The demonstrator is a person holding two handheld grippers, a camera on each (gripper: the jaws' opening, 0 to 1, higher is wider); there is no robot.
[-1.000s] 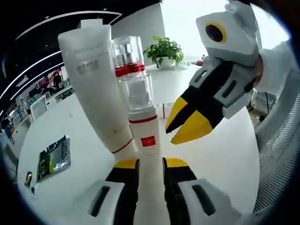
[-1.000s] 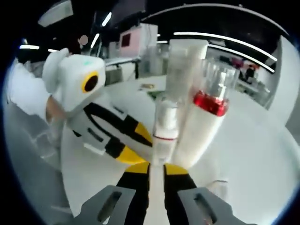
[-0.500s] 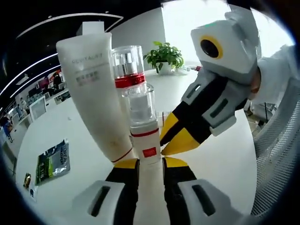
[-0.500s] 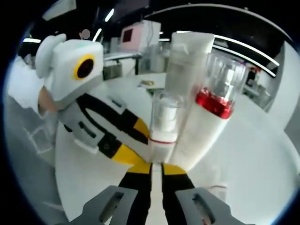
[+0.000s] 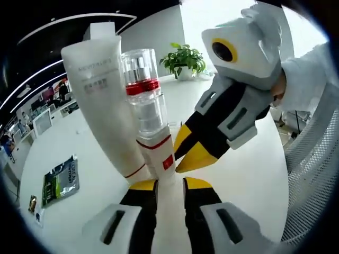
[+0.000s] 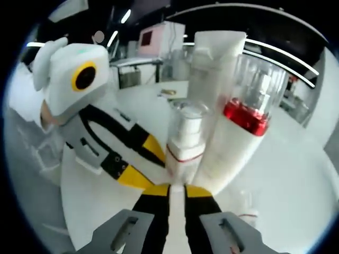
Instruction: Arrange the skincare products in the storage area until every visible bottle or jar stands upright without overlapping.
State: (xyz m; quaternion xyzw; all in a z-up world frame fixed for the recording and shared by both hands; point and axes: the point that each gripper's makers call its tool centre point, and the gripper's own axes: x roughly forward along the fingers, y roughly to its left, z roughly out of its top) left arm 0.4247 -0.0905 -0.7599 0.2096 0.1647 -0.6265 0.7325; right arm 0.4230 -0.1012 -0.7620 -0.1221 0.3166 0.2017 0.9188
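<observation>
A small white pump bottle [image 5: 153, 138] with a clear cap and a thin red line leans to the left, its base between the jaws of my left gripper [image 5: 170, 184], which is shut on it. Right behind it stand a taller bottle [image 5: 139, 74] with a red ring and a white tube [image 5: 98, 100]. My right gripper [image 5: 185, 153] comes in from the right, its yellow tips together and touching the small bottle's lower side. In the right gripper view, the small bottle [image 6: 183, 138] rises just above my right gripper [image 6: 177, 191], beside the tube [image 6: 214, 69], the red-ringed bottle [image 6: 248, 117] and the left gripper [image 6: 139, 161].
All stands on a round white table [image 5: 254, 174]. A green packet [image 5: 61, 180] lies flat at the left. A potted plant [image 5: 185, 59] stands at the far edge. A mesh chair back [image 5: 312, 180] is at the right, and a person's white sleeve [image 5: 302, 84] is behind the right gripper.
The right gripper has come closer, and its tips now touch the small pump bottle. That bottle has tipped from upright to a lean toward the tube.
</observation>
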